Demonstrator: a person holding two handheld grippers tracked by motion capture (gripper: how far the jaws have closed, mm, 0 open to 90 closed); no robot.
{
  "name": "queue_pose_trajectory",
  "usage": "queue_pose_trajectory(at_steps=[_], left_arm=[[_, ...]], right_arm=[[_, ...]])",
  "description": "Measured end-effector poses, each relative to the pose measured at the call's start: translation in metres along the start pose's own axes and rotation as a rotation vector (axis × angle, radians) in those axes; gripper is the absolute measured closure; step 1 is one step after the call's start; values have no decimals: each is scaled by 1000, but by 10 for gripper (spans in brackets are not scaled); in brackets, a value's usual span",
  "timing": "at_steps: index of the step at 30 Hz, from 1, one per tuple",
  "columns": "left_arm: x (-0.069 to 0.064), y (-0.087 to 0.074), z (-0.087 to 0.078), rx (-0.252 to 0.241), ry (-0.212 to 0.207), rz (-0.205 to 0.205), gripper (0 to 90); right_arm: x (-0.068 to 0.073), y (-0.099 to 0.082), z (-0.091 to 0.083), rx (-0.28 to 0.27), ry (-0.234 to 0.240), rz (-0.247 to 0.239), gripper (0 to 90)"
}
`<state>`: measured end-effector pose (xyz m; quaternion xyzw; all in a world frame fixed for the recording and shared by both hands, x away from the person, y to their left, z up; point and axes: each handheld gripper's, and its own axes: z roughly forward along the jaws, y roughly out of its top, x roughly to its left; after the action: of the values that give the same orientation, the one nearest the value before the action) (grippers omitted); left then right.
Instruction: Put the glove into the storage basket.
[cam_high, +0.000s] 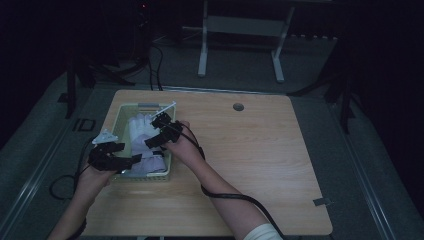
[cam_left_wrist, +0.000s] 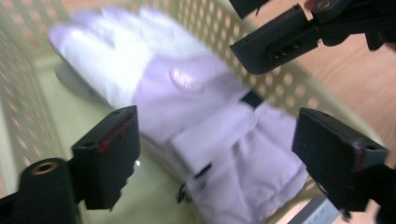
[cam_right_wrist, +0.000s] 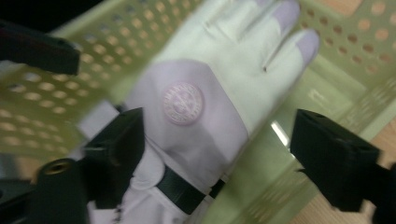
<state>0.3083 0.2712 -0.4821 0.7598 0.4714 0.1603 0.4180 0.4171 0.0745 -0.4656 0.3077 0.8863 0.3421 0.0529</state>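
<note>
A white and lavender glove (cam_high: 140, 127) (cam_left_wrist: 187, 93) (cam_right_wrist: 201, 93) with a round badge and a black wrist strap lies in a pale green perforated basket (cam_high: 145, 105) (cam_left_wrist: 23, 107) (cam_right_wrist: 70, 93). More lavender fabric (cam_left_wrist: 243, 158) lies at its cuff end. My left gripper (cam_high: 131, 153) (cam_left_wrist: 219, 140) is open at the basket's near left corner, with its jaws spread over the cuff. My right gripper (cam_high: 152, 132) (cam_right_wrist: 224, 149) is open above the glove from the basket's right side. It also reaches in at the upper right of the left gripper view (cam_left_wrist: 254, 25). Neither gripper holds anything.
The basket stands at the left of a wooden table (cam_high: 250, 150), which has a round cable hole (cam_high: 238, 107) near its far edge. Bare wood stretches to the right. A white frame (cam_high: 240, 25) and cables (cam_high: 155, 65) stand on the dark floor beyond.
</note>
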Motion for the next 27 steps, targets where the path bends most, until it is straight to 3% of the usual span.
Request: queue_pose_trajectory(at_steps=[3,6,10,18,25,27], left_arm=[[-7,0,-1,-41,-8,15,141],[-15,0,1,-48,-18,29,140],[-26,0,5,-53,-38,40,141],[-51,6,11,-71,-72,57,141],[-72,10,22,-54,-92,123,141],[-78,11,24,-59,-103,126,141]], right_arm=[[-1,1,-11,-32,3,-18,164],[-5,-1,-19,-57,2,-29,154],[-8,-6,-29,-50,10,-31,155],[-15,-26,-51,-46,-9,-91,153],[-27,-44,-69,-54,-23,-85,153],[-31,-49,-73,-60,-30,-90,153]])
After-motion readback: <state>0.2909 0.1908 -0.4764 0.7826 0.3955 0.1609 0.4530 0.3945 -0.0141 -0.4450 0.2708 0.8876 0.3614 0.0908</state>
